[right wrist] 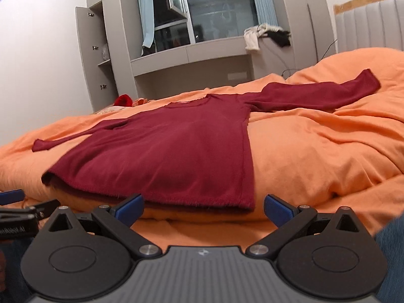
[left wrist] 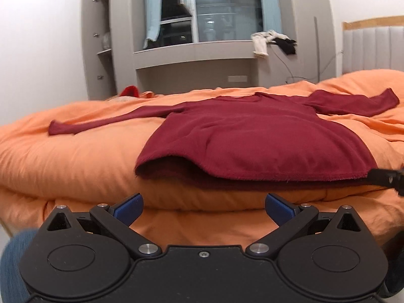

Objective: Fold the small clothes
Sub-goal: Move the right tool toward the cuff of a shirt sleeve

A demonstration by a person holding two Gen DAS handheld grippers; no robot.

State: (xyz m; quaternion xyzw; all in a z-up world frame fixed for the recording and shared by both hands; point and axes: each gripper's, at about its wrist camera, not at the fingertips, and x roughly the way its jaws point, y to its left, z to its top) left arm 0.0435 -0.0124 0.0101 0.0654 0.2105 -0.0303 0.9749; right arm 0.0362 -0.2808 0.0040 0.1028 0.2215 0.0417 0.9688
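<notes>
Nearest us are both grippers, held low at the bed edge — left gripper [left wrist: 204, 208] and right gripper [right wrist: 204, 208], each w/ blue pads spread wide, nothing between them.

Biggest thing beyond: the orange duvet [left wrist: 75, 161], puffy and wrinkled. On it lies the dark red sweater [left wrist: 252, 139], flat, hem toward us, neck away, both sleeves out to the sides. The hem's upper layer gapes a bit at its left corner. We're just short of the hem; the right gripper sits near the hem's right corner [right wrist: 248, 205].

We judge folding hasn't begun. Risks: pads may pinch only the top layer at the gaping hem, so the back layer drags — or they catch duvet fabric too, since it's soft. Uneven lifts would skew the fold.
</notes>
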